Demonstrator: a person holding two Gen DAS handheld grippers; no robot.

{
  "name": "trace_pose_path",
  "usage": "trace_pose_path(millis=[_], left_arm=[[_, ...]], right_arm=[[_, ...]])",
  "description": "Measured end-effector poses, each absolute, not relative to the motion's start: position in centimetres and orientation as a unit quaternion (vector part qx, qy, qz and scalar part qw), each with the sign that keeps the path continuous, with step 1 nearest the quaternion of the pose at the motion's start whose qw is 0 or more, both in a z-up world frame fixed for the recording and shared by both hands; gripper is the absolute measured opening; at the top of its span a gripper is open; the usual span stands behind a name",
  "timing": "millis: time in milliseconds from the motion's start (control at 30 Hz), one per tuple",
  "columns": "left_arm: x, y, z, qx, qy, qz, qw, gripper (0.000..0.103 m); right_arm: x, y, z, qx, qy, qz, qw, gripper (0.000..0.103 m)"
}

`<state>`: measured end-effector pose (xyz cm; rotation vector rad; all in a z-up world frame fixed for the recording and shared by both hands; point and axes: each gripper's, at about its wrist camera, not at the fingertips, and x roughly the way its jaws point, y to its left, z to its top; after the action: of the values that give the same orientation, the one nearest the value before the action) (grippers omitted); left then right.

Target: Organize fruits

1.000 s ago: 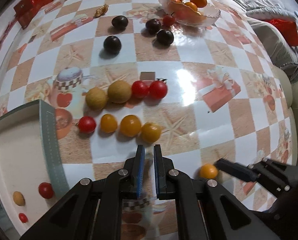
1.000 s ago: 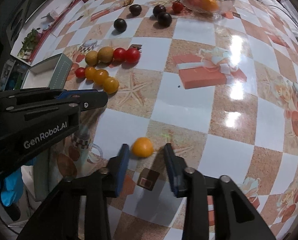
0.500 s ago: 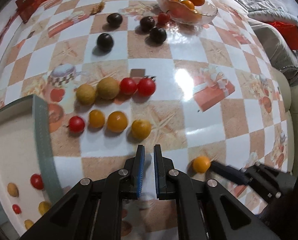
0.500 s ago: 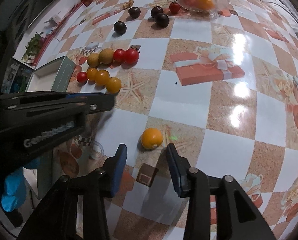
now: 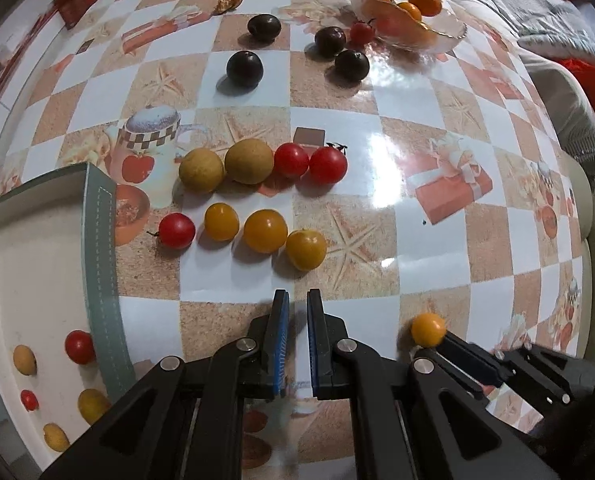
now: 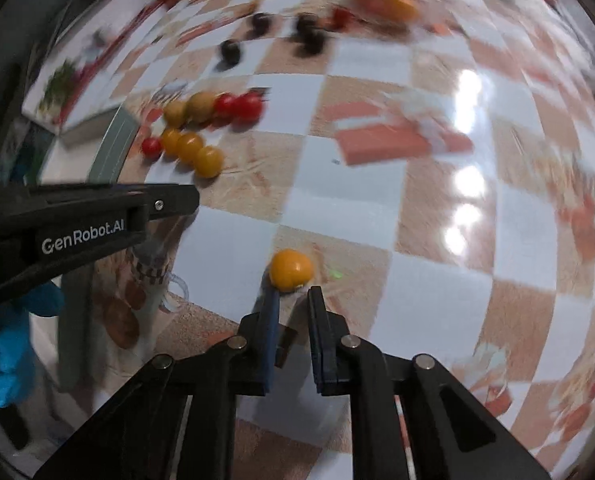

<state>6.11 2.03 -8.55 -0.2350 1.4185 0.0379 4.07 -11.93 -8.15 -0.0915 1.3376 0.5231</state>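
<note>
- Left wrist view: the left gripper (image 5: 296, 336) hangs over the table (image 5: 417, 264) with its fingers nearly together and nothing between them. Two rows of fruit lie ahead, the nearer ending in a yellow tomato (image 5: 305, 249). A lone orange tomato (image 5: 428, 329) sits to the right, touching the tip of the right gripper (image 5: 449, 344). The white tray (image 5: 37, 280) on the left already contains several small fruits.
- Right wrist view: the right gripper (image 6: 293, 304) has its fingers drawn in to a narrow gap, and the orange tomato (image 6: 290, 269) rests just past the tips, seemingly not clamped. The view is blurred.
- Handling: the tomato looks light, smooth and round, so it is likely to roll or squirt away; a gentle pinch across its widest middle would suit it best.
</note>
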Motion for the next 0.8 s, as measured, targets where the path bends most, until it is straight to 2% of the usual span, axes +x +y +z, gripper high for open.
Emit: trace_pose_path(millis=[567, 633, 700, 733, 800], left_arm=[[7.2, 1.3, -8.7, -0.174, 0.641, 0.081, 0.743, 0.009], [6.8, 1.0, -8.9, -0.169, 0.646, 0.063, 0.742, 0.009], [6.3, 0.9, -9.0, -0.161, 0.646, 0.056, 0.744, 0.009], [6.1, 1.0, -8.9, -0.158, 0.644, 0.055, 0.747, 0.009], [5.9, 1.4, -8.9, -0.157, 0.639, 0.054, 0.751, 0.009]], right_arm=[[4.3, -13.9, -8.2, -0.010, 0.625, 0.254, 0.738, 0.016], [4.2, -14.1, -7.8, -0.010, 0.623, 0.257, 0.739, 0.024], [4.0, -14.2, -7.4, -0.015, 0.615, 0.258, 0.744, 0.052], [3.9, -14.3, -7.3, -0.015, 0.614, 0.260, 0.746, 0.055], [3.9, -14.2, -7.2, -0.017, 0.612, 0.261, 0.746, 0.056]])
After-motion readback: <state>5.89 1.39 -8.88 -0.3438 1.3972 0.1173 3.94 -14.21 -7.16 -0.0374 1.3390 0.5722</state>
